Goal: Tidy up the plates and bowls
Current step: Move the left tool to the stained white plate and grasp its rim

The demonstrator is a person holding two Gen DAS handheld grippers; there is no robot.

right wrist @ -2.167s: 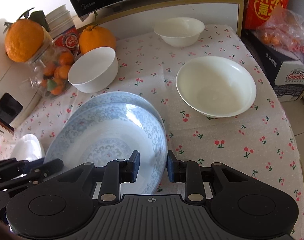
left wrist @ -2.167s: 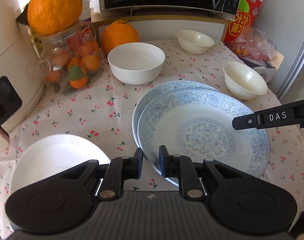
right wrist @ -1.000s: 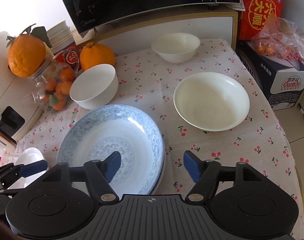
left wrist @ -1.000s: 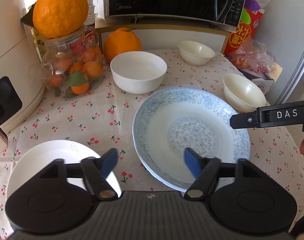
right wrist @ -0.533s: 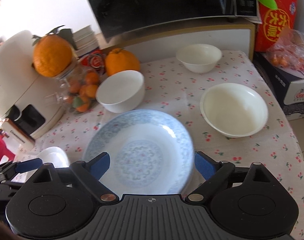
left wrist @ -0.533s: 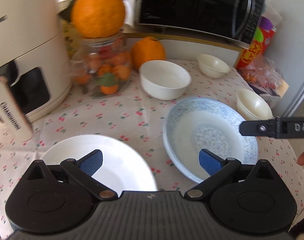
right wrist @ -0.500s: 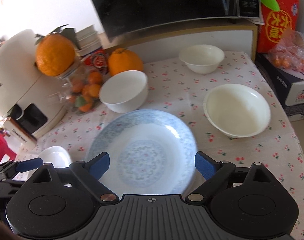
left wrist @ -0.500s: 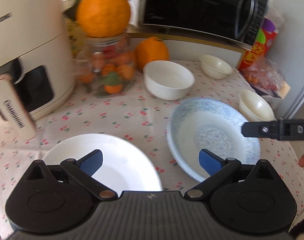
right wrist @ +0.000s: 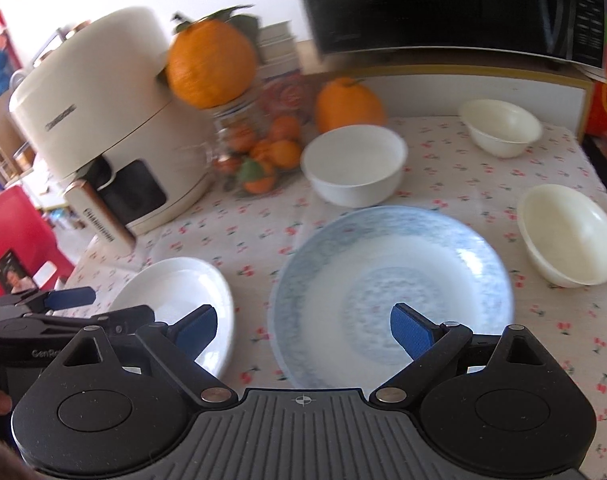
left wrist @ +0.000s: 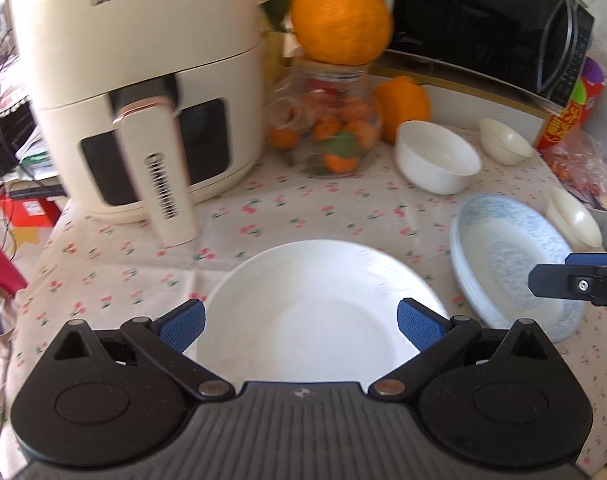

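Observation:
A plain white plate [left wrist: 315, 312] lies on the cherry-print cloth right in front of my left gripper [left wrist: 301, 326], which is open and empty above its near rim. The blue-patterned plate stack [right wrist: 391, 292] lies in front of my right gripper [right wrist: 303, 330], also open and empty. The stack shows at the right of the left wrist view [left wrist: 511, 264], the white plate at the left of the right wrist view [right wrist: 175, 300]. A white deep bowl [right wrist: 355, 164] and two cream bowls [right wrist: 567, 232] [right wrist: 499, 126] stand further back.
A cream air fryer [left wrist: 143, 92] stands at the back left. A glass jar of small oranges [left wrist: 335, 136] carries a large orange [left wrist: 339, 20], and another orange [left wrist: 403, 104] sits beside it. A black microwave [left wrist: 491, 28] is behind. The table edge runs along the right.
Both grippers let go of the blue plate, opened wide and drew back. The left gripper swung left and now faces the white plate. The right gripper also turned left.

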